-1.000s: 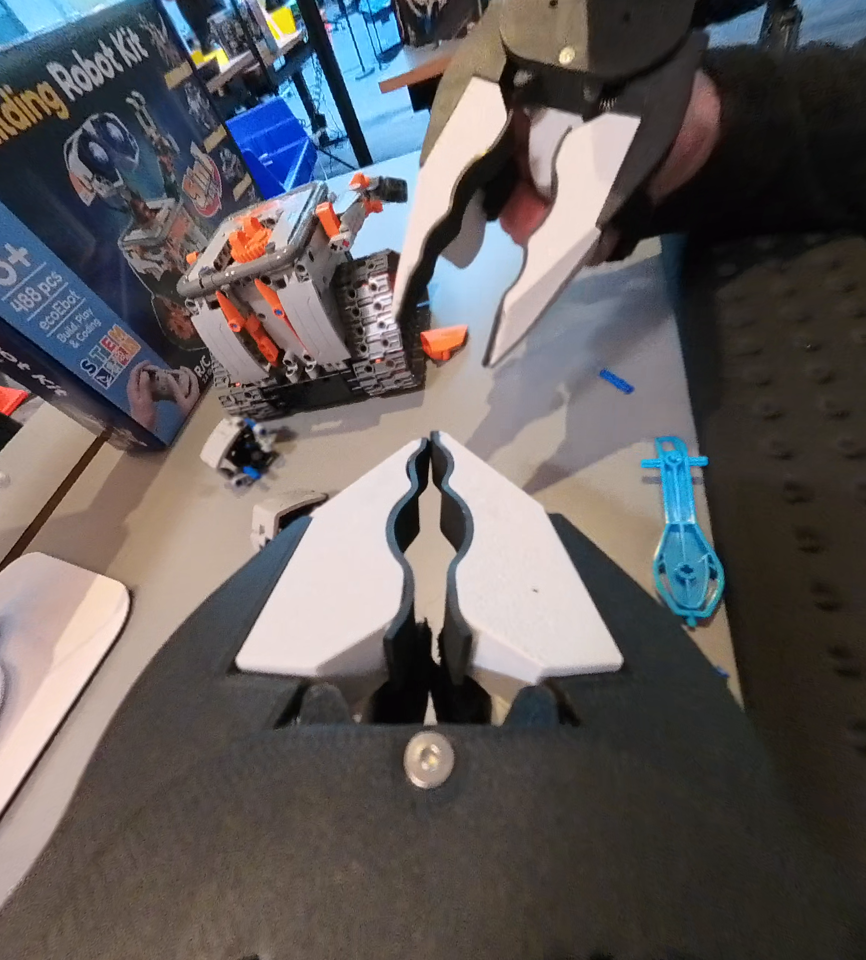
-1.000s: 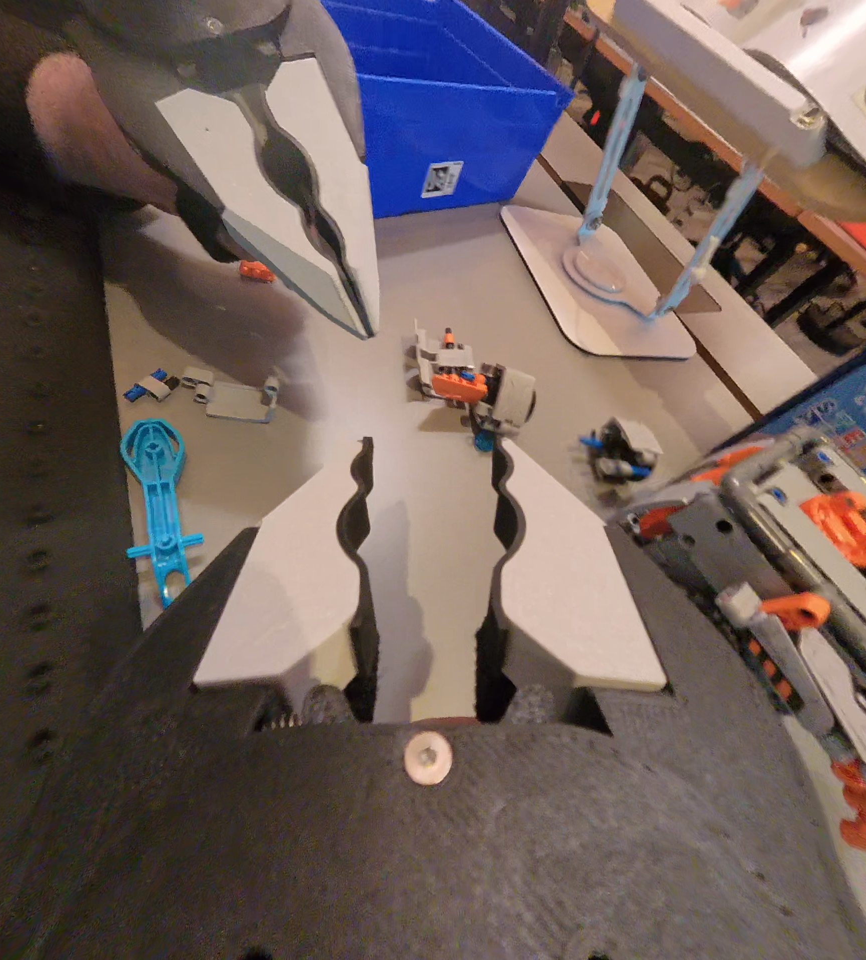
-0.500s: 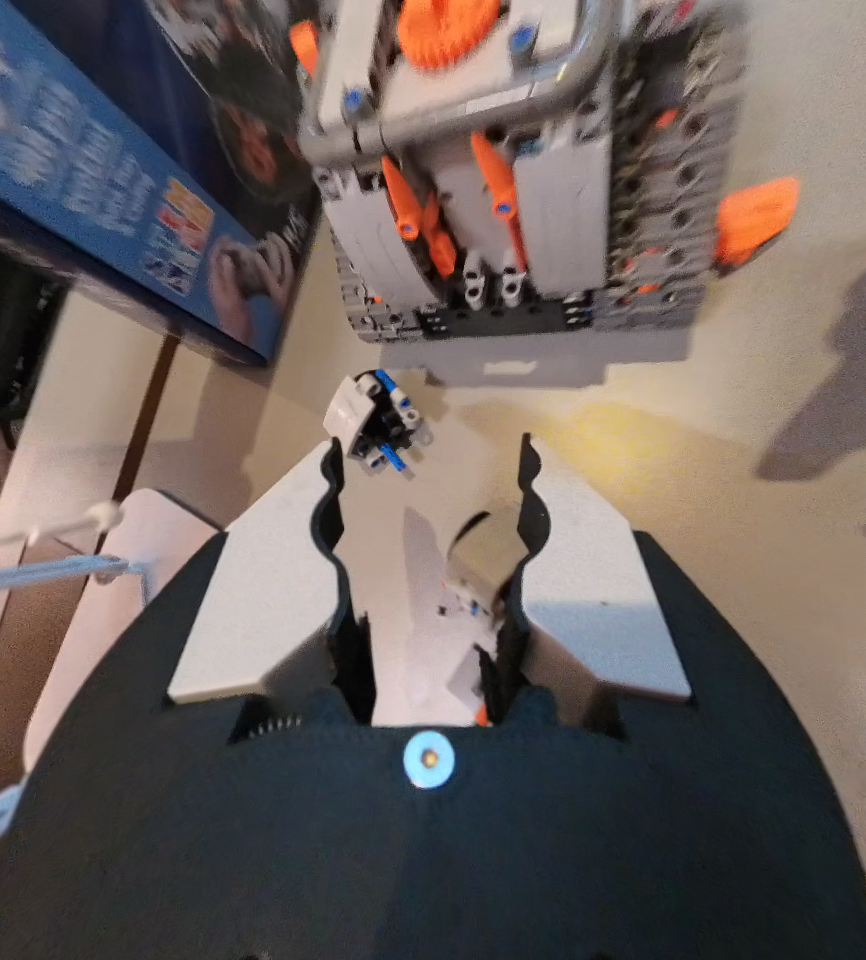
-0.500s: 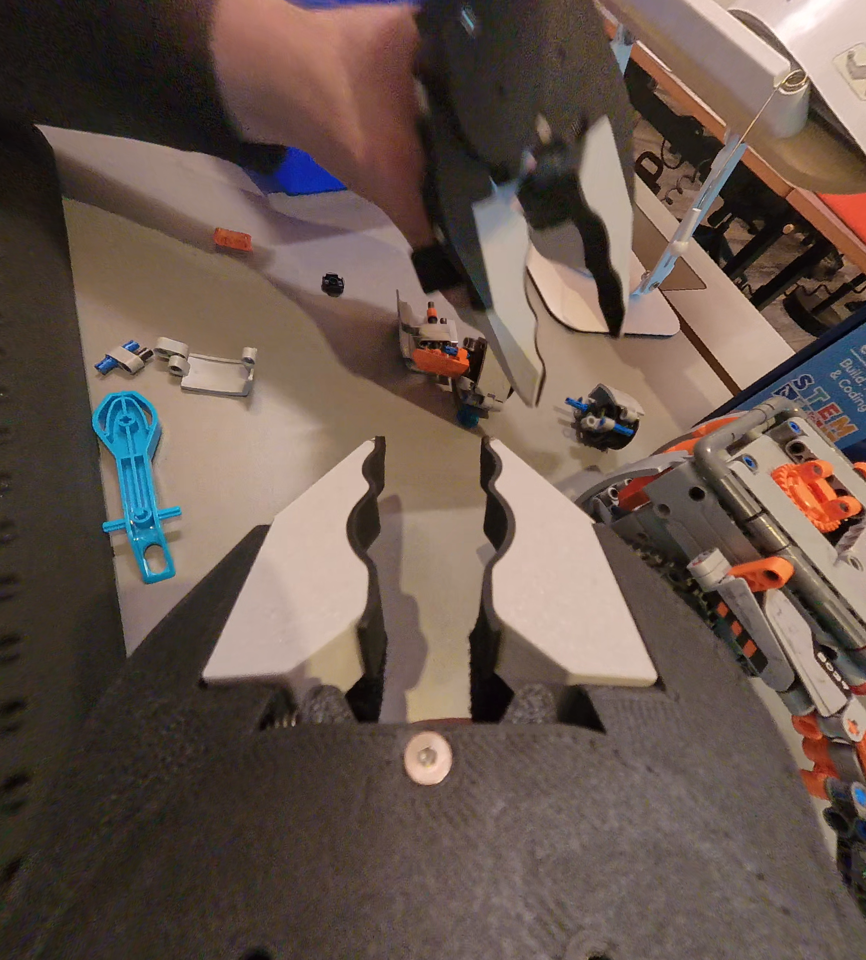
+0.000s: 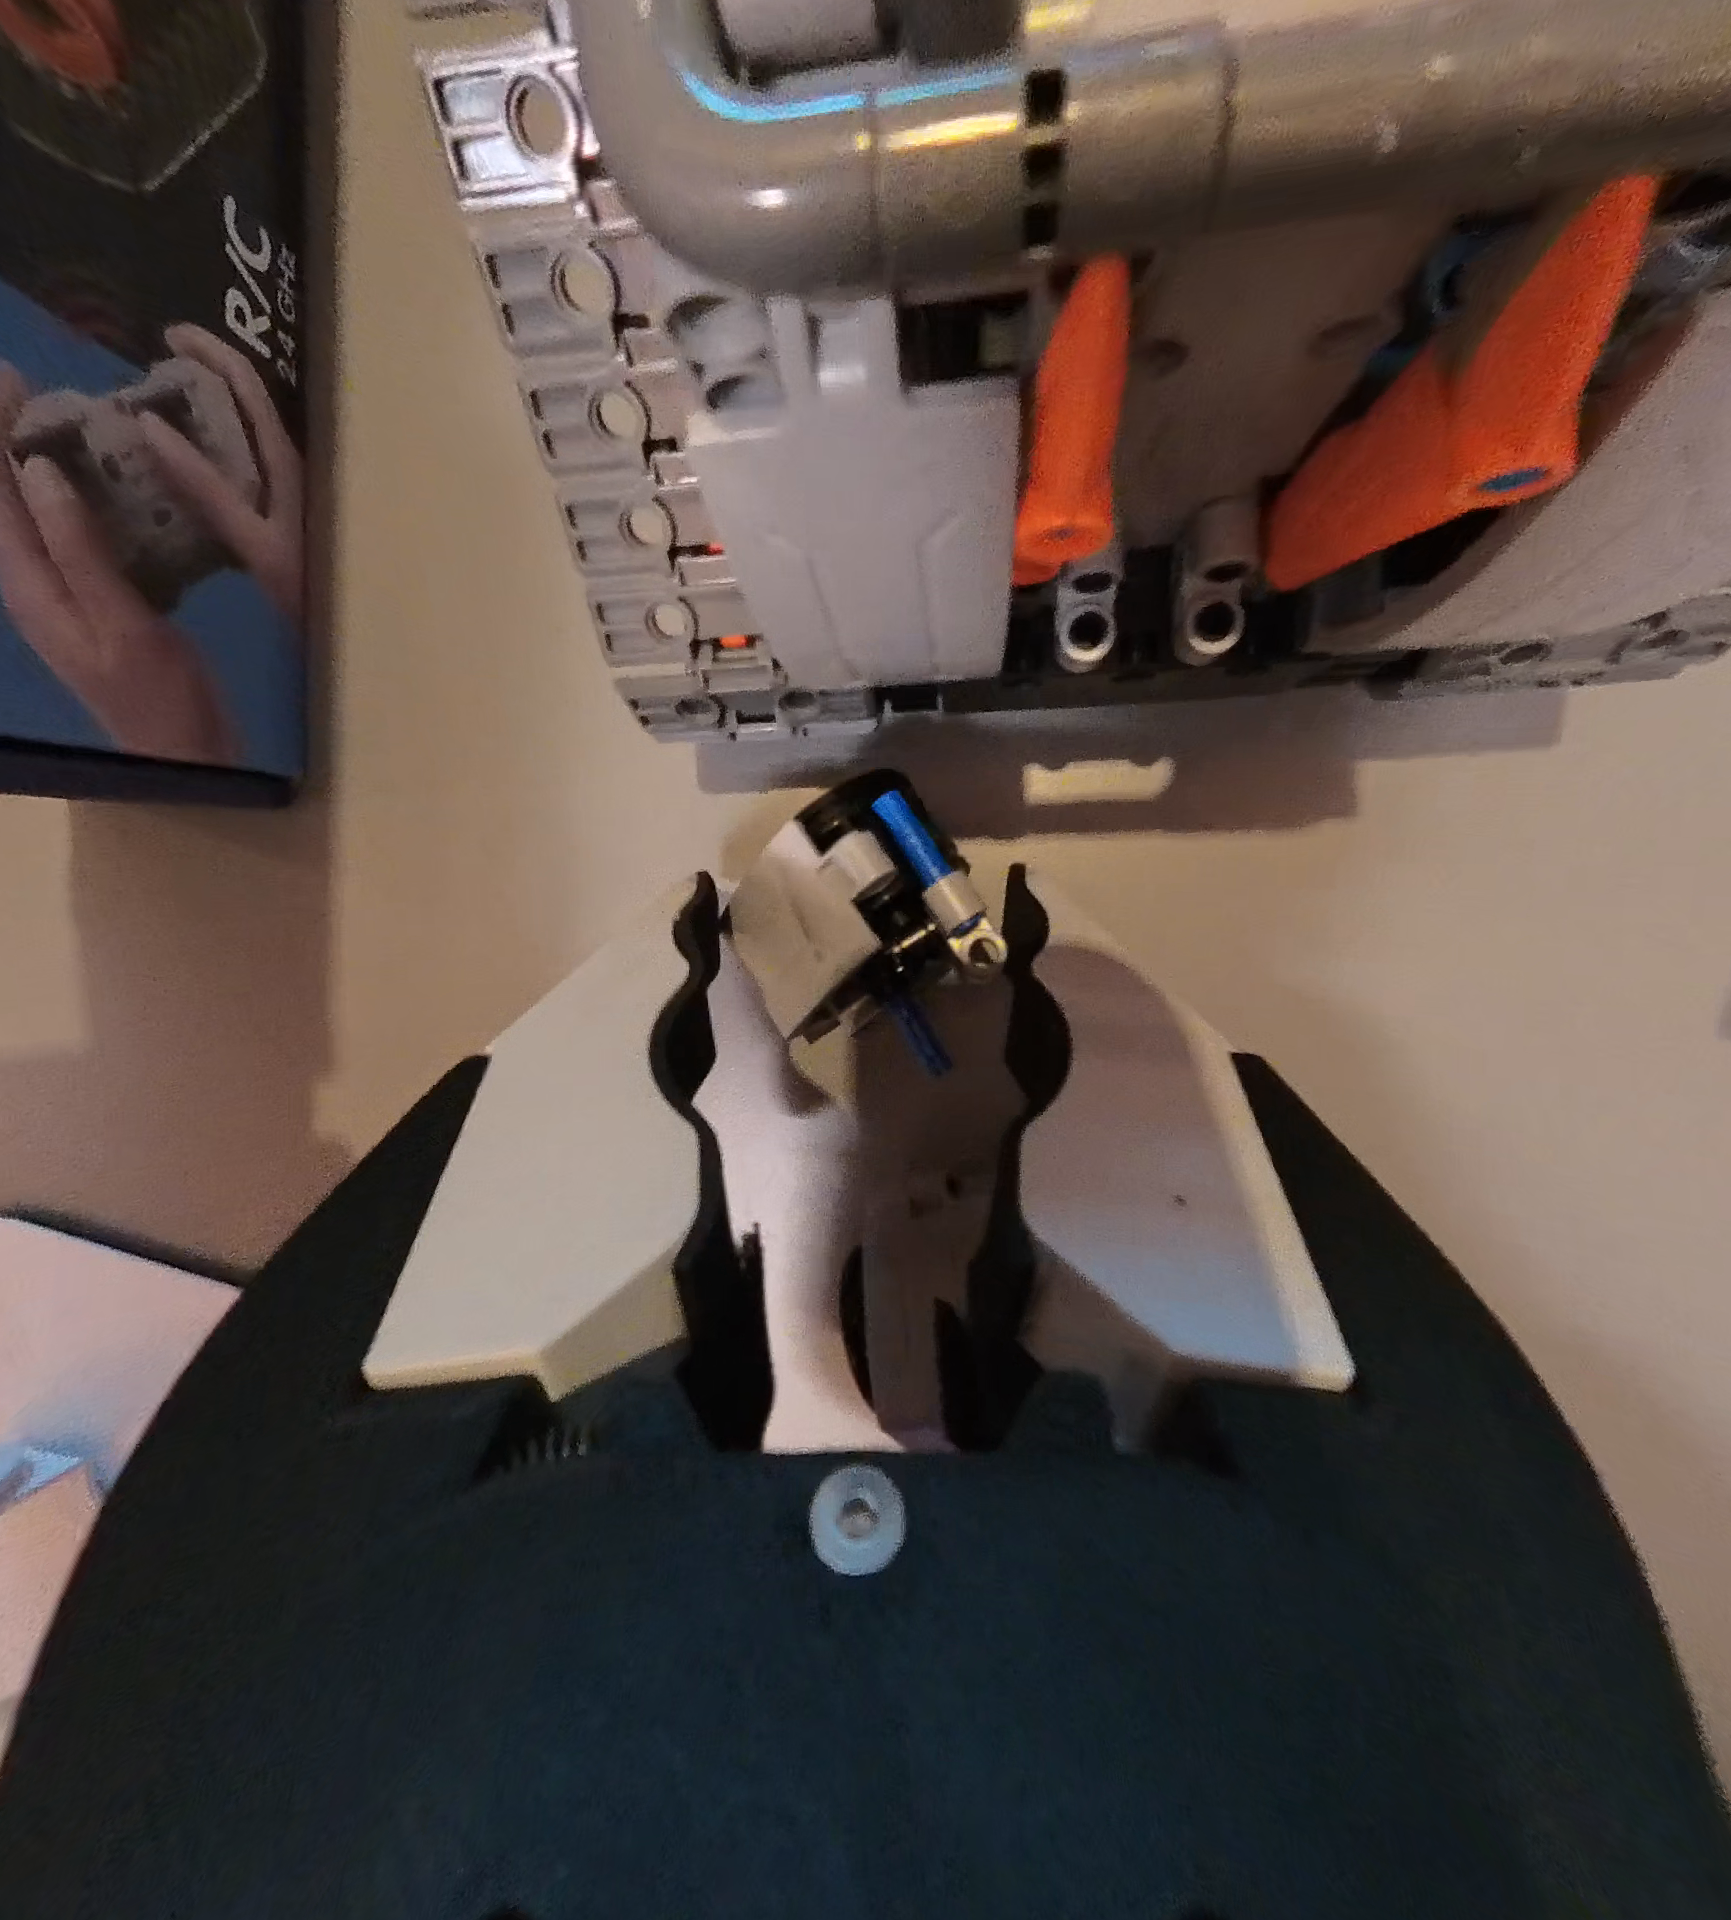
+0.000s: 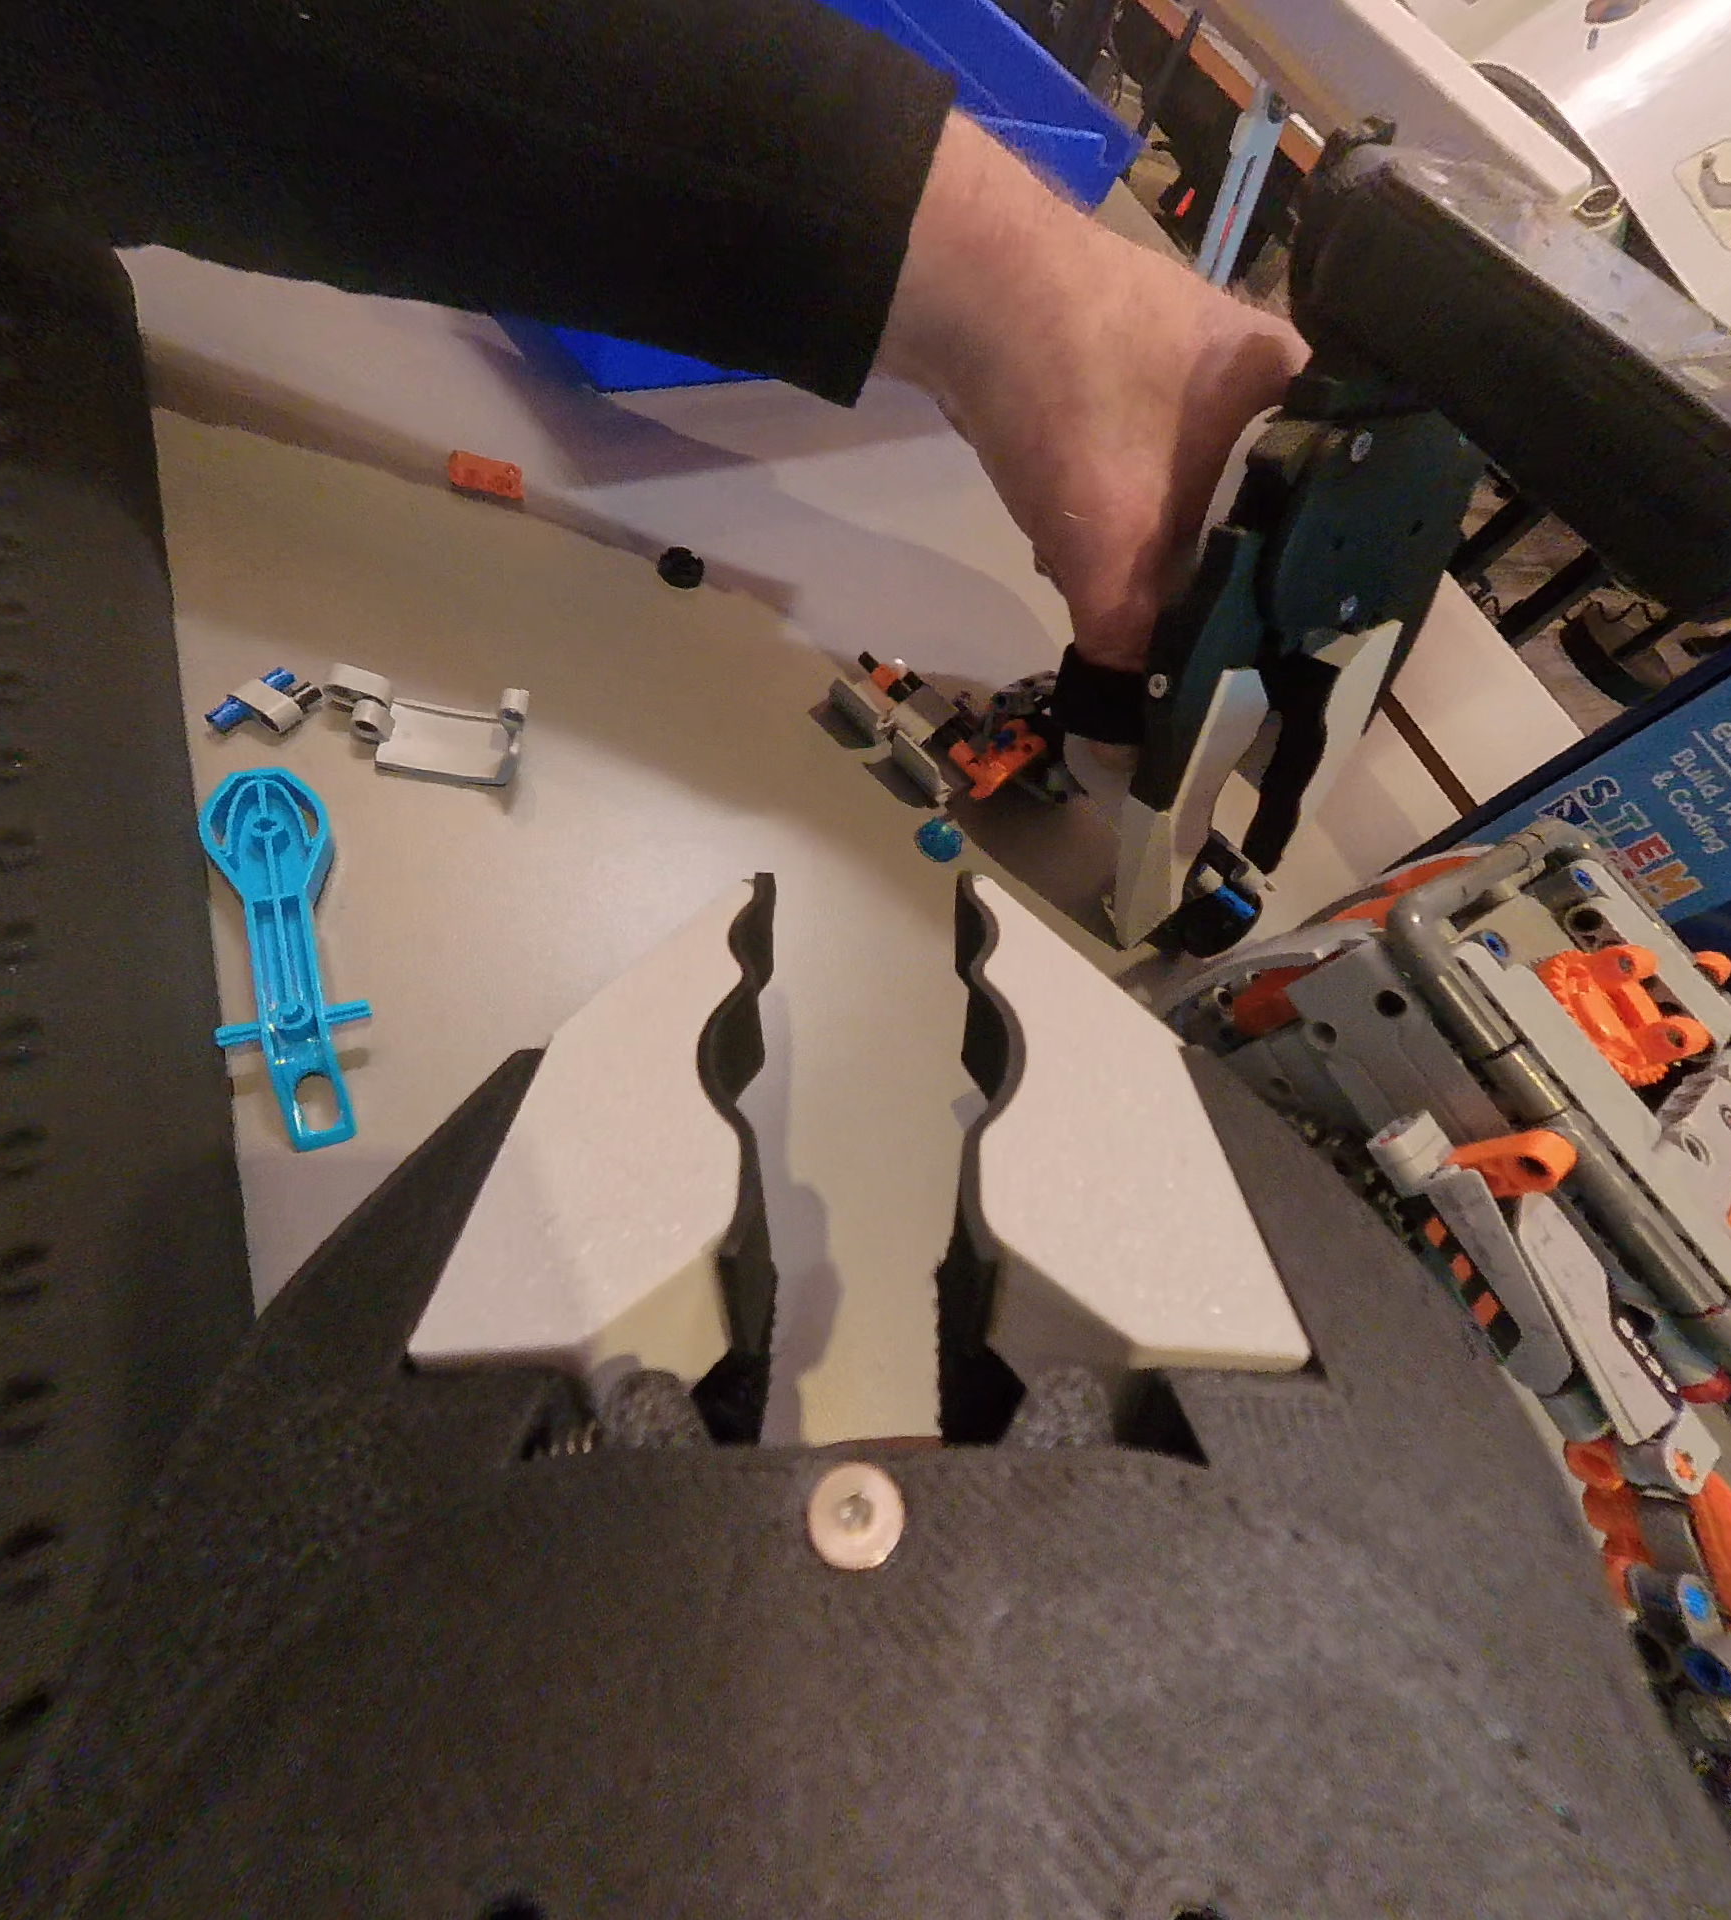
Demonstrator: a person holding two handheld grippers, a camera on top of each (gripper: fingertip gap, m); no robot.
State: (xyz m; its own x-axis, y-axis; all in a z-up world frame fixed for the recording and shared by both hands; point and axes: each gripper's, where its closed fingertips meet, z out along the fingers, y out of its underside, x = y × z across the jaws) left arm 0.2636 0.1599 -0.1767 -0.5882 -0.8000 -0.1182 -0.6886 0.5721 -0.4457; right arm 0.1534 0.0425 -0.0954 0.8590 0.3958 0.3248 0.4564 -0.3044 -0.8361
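My left gripper (image 5: 859,894) is open and low over the table, with one finger on each side of a small white, black and blue brick assembly (image 5: 809,935). The assembly lies just in front of the grey and orange tracked robot model (image 5: 944,416). The right wrist view shows the same left gripper (image 6: 1199,904), held by a hand, straddling that assembly (image 6: 1225,896). My right gripper (image 6: 863,883) is open and empty, above bare table beside the robot model (image 6: 1515,1091).
A blue kit box (image 5: 102,416) stands left of the model. On the table lie a light-blue plastic tool (image 6: 269,935), grey plate parts (image 6: 445,732), a grey and orange subassembly (image 6: 944,727), an orange piece (image 6: 485,473) and a black piece (image 6: 679,566). A dark studded mat (image 6: 19,1039) lies along the left.
My left gripper went from shut to open and moved forward and down to the small assembly by the robot model. My right gripper stayed open and shifted only slightly.
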